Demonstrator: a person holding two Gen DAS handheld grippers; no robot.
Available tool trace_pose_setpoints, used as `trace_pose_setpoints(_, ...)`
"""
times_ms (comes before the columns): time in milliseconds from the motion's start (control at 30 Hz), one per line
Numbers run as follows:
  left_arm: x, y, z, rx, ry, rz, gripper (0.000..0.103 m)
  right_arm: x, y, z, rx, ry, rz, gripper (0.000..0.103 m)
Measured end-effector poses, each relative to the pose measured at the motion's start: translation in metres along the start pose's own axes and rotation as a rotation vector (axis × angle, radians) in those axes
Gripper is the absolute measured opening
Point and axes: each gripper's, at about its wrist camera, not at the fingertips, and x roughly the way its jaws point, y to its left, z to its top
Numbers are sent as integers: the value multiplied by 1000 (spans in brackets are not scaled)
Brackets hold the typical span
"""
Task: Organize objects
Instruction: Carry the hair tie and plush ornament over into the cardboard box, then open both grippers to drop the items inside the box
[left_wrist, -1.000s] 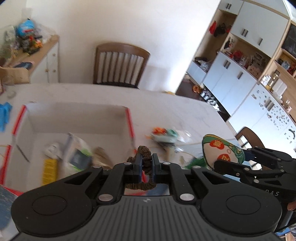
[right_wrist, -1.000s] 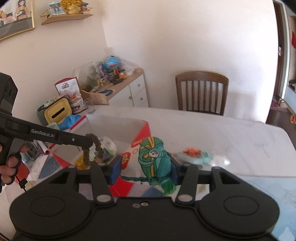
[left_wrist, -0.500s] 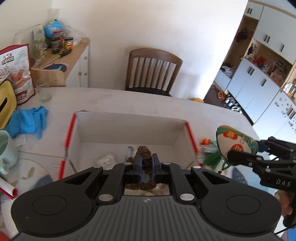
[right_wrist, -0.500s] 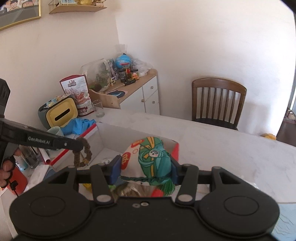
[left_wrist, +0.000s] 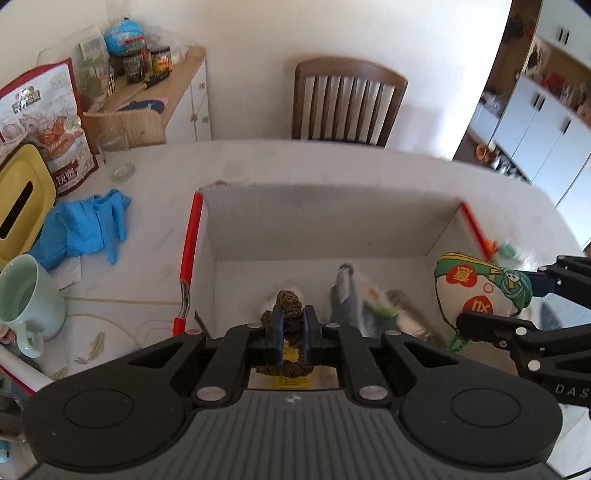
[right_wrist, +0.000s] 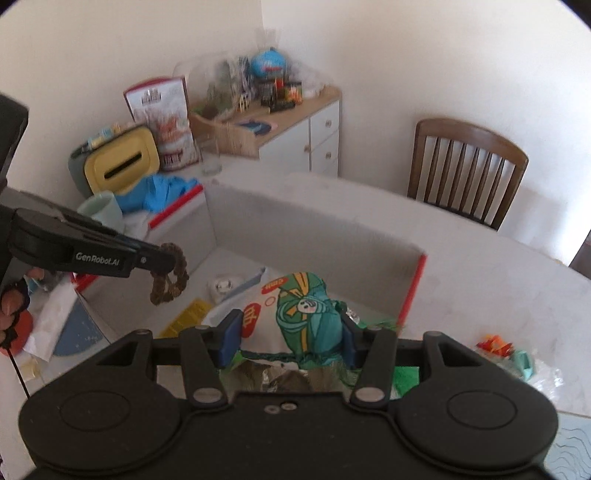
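My left gripper (left_wrist: 293, 318) is shut on a brown beaded bracelet (left_wrist: 289, 301) and holds it above the open white box (left_wrist: 325, 218) with red edges. The bracelet (right_wrist: 170, 273) also hangs from that gripper in the right wrist view. My right gripper (right_wrist: 288, 334) is shut on a white and green printed pouch (right_wrist: 295, 314) with a green tassel, held over the box's near right part. The pouch (left_wrist: 480, 284) shows at the right in the left wrist view. Several small items lie on the box floor (right_wrist: 236, 266).
A mint mug (left_wrist: 26, 295), blue gloves (left_wrist: 85, 225), a yellow tissue box (left_wrist: 18, 206) and a snack bag (left_wrist: 51, 122) stand left of the box. A glass (left_wrist: 114, 151) and a wooden chair (left_wrist: 347, 103) are behind. A small orange and teal item (right_wrist: 506, 354) lies right of the box.
Both grippers have moved left and over the box, each still holding its object. The views have swung left, so the sideboard and mug now show.
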Motion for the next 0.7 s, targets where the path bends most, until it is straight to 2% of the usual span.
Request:
trace_pose_setpoints(133, 16, 0, -3, 38, 26, 36, 9, 14, 9, -6, -22, 31, -3, 51)
trace_pose_setpoints(467, 41, 8, -14, 43, 107, 44, 9, 36, 18, -19, -25, 98, -5, 52)
trace_pose_setpoints(567, 45, 6, -17, 52, 124, 39, 9, 38, 20, -21, -33, 100, -4, 55)
trace_pose_setpoints(700, 51, 5, -20, 47, 153, 29, 9, 37, 21, -21, -35, 103, 0, 63)
